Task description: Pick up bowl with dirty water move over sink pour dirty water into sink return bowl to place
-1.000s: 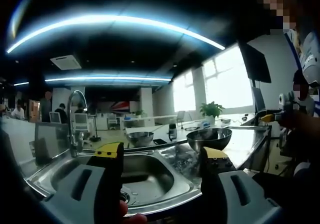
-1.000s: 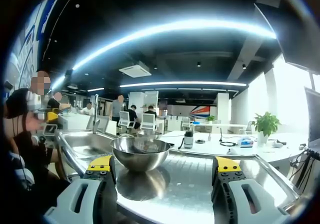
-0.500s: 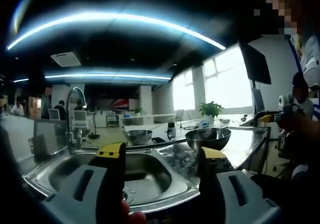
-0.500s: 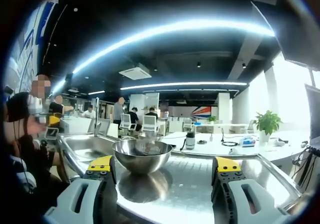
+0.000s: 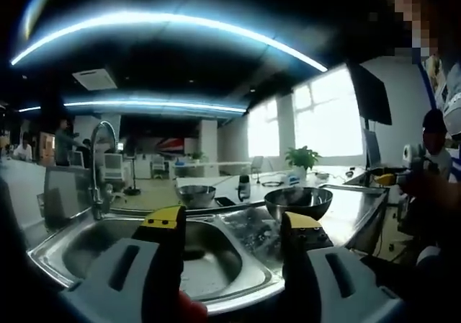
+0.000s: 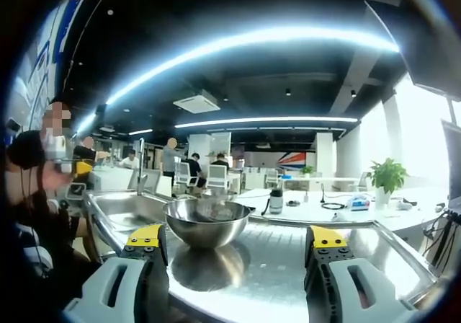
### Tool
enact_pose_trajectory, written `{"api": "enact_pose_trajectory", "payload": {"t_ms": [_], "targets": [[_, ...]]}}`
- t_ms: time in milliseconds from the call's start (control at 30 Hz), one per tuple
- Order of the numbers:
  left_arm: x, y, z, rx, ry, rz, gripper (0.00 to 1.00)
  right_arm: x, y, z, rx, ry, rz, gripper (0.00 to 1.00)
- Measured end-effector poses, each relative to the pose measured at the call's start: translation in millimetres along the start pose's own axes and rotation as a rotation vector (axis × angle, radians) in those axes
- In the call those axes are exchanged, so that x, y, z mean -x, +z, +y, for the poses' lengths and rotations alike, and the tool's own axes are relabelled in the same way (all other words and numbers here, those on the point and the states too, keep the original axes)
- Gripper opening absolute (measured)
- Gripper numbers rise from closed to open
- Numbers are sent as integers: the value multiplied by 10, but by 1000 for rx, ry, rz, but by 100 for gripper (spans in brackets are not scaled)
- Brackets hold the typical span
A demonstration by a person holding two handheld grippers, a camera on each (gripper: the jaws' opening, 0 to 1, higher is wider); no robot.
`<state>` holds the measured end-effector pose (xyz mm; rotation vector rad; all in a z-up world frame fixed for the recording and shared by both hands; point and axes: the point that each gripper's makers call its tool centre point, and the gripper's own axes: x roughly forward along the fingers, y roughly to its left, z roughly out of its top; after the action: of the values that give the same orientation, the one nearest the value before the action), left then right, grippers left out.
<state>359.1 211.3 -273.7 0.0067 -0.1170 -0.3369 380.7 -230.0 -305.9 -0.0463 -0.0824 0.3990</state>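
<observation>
My right gripper (image 6: 234, 265) hovers with its jaws spread wide and holding nothing, lined up on the bowl (image 6: 205, 222), a polished steel bowl that stands upright on the ribbed drainboard part of the steel desk (image 6: 288, 254), between the sink (image 6: 130, 206) on its left and the desk's right-hand edge. My left gripper (image 5: 230, 262) likewise has its jaws parted and empty, and it faces the sink basin (image 5: 115, 247) beside the tap (image 5: 97, 164); in that view the same bowl (image 5: 297, 202) sits on the drainboard just right of the basin, with a second, smaller bowl (image 5: 196, 195) further back near the desk's far edge. I judge the step in hand to be the approach to the grasp, with the pour not yet begun. To do it well I would bring the right jaws down over the near rim, one jaw inside and one outside, and close firmly, since the wall is smooth and curved and could slip. I cannot tell how much water it holds, so I would lift level and slowly, travel low toward the basin, and tip only once the rim is over it.
</observation>
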Motion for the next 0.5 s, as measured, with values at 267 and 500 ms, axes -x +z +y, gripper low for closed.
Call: {"api": "enact_pose_trajectory", "payload": {"t_ms": [267,500], "targets": [[-121,-68,-78,29,-29,39,55,26,-69,-5,-13,3,5,71],[-261,-35,-167,-6,-59,61,55,29,-103,4,-16,8,9,71]]}}
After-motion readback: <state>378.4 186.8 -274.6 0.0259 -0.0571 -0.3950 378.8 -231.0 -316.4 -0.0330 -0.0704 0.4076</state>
